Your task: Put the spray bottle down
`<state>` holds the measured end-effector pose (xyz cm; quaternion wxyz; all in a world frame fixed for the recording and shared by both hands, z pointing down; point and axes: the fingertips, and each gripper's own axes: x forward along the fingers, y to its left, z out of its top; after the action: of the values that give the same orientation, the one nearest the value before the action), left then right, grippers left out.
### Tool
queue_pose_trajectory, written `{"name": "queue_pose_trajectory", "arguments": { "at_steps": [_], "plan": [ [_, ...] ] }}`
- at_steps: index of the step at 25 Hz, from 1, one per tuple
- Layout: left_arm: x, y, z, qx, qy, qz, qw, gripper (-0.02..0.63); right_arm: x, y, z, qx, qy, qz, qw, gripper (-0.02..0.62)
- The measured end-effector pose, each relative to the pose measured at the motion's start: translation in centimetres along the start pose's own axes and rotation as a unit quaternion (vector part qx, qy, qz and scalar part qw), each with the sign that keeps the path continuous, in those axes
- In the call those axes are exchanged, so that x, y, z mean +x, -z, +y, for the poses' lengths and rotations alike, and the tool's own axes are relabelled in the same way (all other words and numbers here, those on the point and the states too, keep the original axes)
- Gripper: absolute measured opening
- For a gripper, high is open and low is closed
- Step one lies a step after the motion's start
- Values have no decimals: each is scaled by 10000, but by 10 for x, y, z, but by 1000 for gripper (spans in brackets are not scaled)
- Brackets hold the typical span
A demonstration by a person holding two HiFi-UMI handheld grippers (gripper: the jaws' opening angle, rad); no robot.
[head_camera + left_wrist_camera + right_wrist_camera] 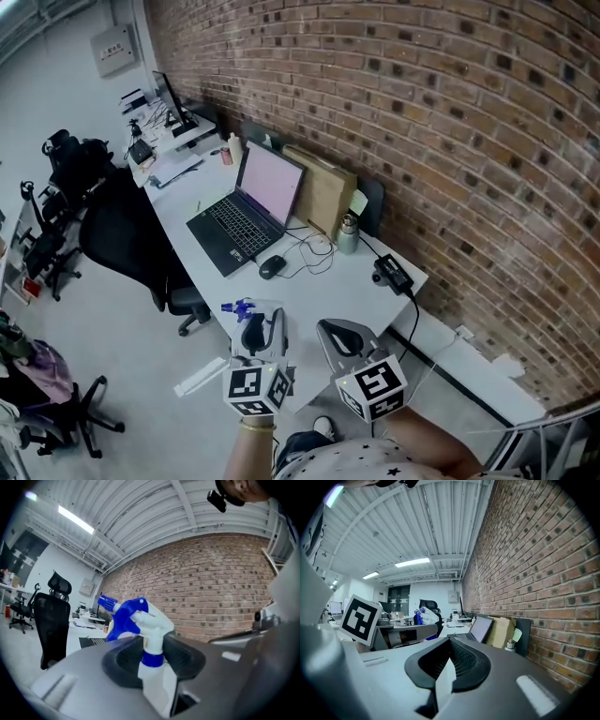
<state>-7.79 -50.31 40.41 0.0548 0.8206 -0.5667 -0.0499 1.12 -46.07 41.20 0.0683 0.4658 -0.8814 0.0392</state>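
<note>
A white spray bottle with a blue trigger head [140,620] stands upright between my left gripper's [152,656] jaws, which are shut on its neck just above the blue collar. In the head view the spray bottle [239,307] and the left gripper [255,333] hang over the near end of the white desk [309,291]. My right gripper [342,337] is beside it to the right, jaws together with nothing in them. The right gripper view shows its pads [461,660] closed, and the spray bottle [423,616] off to the left.
On the desk stand an open laptop [253,206], a black mouse [272,266] with cable, a metal flask [348,234], a cardboard sheet [323,197] against the brick wall and a black adapter [392,272]. A black office chair [131,244] stands left of the desk.
</note>
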Motion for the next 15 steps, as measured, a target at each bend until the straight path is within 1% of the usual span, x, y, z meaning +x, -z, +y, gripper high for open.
{"name": "queue_pose_trajectory", "arguments": {
  "at_steps": [3,6,12,15],
  "plan": [
    [13,14,12,-38,8,165,9999,129,18,1,-3,47,13,42,10000,-2],
    [18,22,18,-42,44,235,9997,130,31,1,-5,108,43,16,9999,-2],
    [17,29,18,38,162,213,9996,130,43,7,-1,195,17,45,9998,-2],
    [15,31,14,127,186,325,9992,132,45,9,2,203,2,58,9998,-2]
  ]
}}
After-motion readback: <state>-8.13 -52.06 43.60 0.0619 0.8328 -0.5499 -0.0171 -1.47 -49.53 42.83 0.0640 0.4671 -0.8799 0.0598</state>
